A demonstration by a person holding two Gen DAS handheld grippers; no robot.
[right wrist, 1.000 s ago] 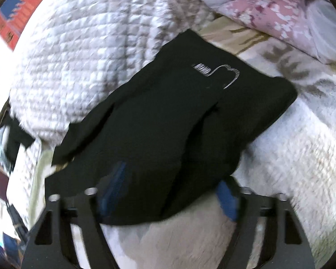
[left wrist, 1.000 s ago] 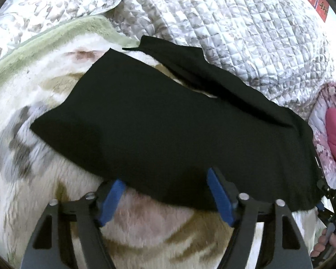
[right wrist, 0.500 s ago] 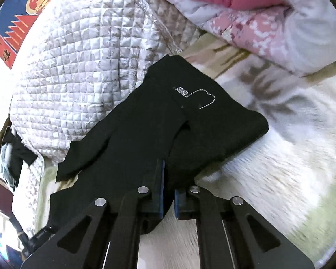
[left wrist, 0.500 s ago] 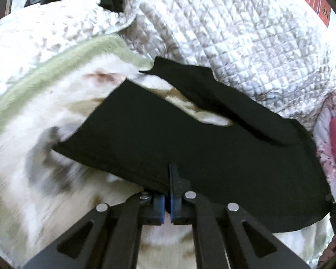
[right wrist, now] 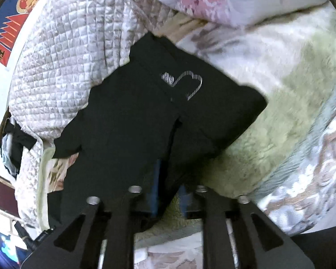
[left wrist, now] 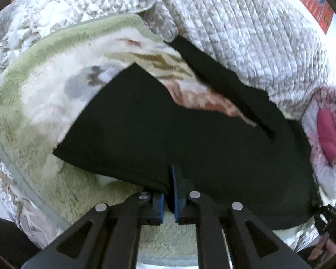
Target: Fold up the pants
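The black pants [left wrist: 190,139] lie on a fluffy cream and green blanket [left wrist: 44,85], one leg stretching back toward the quilt. My left gripper [left wrist: 169,192] is shut on the near edge of the pants. In the right wrist view the pants [right wrist: 145,116] show a silver heart outline [right wrist: 188,83] near the waist end. My right gripper [right wrist: 168,190] is shut on the near edge of the pants there, and the cloth drapes over its left finger. The pinched edges look lifted off the blanket.
A grey-white quilted cover [left wrist: 246,33] is heaped behind the pants. Pink floral bedding [left wrist: 329,134] lies at the right, and shows at the top of the right wrist view [right wrist: 201,4]. A red and blue poster [right wrist: 13,22] hangs on the wall. The other gripper [left wrist: 329,219] shows at lower right.
Both grippers went from open to shut on the near edge of the pants. They have since drawn the edge up and toward me; the blanket now shows between the two legs.
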